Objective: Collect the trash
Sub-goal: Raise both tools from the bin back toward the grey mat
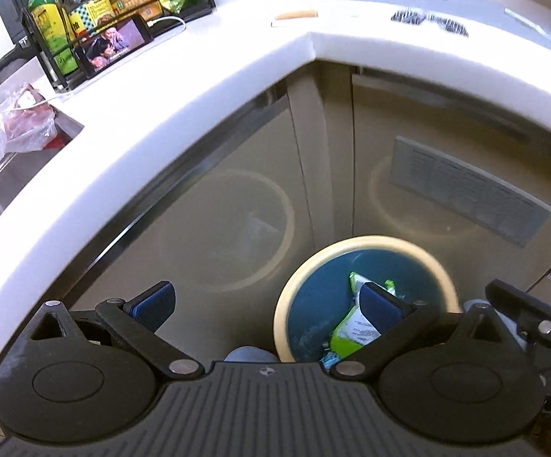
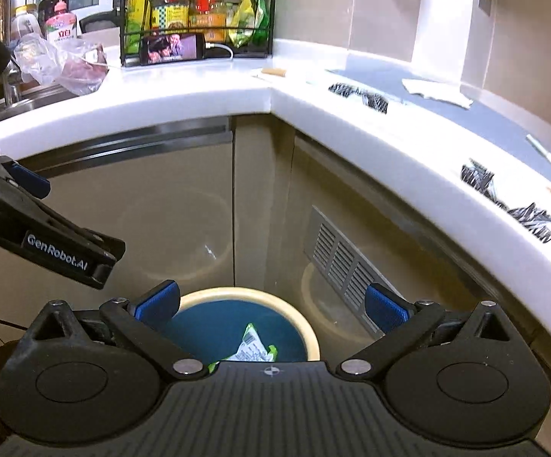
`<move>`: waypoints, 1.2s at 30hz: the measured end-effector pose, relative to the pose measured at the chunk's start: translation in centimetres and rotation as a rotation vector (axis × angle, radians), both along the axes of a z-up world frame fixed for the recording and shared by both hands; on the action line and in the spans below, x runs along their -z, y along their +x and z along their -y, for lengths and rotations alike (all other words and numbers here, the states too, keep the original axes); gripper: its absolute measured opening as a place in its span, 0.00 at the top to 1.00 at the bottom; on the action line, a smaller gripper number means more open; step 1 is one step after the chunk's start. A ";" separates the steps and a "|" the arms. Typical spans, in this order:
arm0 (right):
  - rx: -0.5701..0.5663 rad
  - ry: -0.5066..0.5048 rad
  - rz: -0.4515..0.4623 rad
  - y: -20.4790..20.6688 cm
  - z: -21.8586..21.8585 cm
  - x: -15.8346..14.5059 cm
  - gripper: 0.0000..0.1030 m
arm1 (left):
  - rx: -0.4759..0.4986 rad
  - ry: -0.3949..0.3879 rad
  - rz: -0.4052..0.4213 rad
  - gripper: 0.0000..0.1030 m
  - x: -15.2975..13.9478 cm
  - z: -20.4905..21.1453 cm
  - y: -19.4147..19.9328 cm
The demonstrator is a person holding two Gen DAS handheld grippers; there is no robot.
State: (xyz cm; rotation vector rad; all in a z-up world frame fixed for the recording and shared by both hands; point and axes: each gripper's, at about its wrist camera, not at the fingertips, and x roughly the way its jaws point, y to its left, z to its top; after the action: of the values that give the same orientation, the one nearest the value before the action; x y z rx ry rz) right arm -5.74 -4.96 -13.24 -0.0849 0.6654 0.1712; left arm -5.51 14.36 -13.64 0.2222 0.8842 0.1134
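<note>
A round bin (image 1: 367, 245) with a cream rim and blue inside stands on the floor in the cabinet corner; it also shows in the right wrist view (image 2: 309, 337). A green and white snack wrapper (image 1: 355, 329) lies inside it, also seen in the right wrist view (image 2: 254, 348). My left gripper (image 1: 268, 302) is open and empty above the bin's left side. My right gripper (image 2: 271, 304) is open and empty above the bin. Black crumpled wrappers (image 2: 359, 93) (image 2: 481, 179), a paper tissue (image 2: 437, 91) and a toothbrush (image 2: 550, 160) lie on the white counter (image 2: 199, 95).
A black rack of bottles (image 2: 195, 11) with a phone (image 2: 172, 49) leaning on it stands at the counter's back. A plastic bag (image 2: 62, 64) lies by the sink (image 2: 20, 104). Glossy cabinet doors (image 2: 168, 198) with a vent grille (image 2: 344, 259) close in the corner.
</note>
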 end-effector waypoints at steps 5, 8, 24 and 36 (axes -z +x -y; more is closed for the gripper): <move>0.006 0.021 0.061 -0.8 0.7 -2.4 0.00 | 0.017 -0.003 0.070 0.00 -3.6 0.0 -0.7; 0.018 0.063 0.091 -1.2 1.5 -4.0 0.00 | 0.023 0.026 0.117 0.00 -5.9 0.1 -1.0; 0.029 0.102 0.291 -1.4 3.9 -10.5 0.00 | 0.132 0.072 0.335 0.00 -15.8 1.9 -1.7; 0.127 0.085 0.423 1.1 7.5 -13.6 0.00 | 0.200 0.097 0.423 0.00 -19.2 4.2 -0.5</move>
State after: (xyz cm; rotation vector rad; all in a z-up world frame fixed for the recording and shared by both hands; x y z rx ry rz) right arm -4.65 -12.43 0.37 0.0045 0.2397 0.0552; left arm -5.99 10.19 5.54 0.3605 0.4327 0.0150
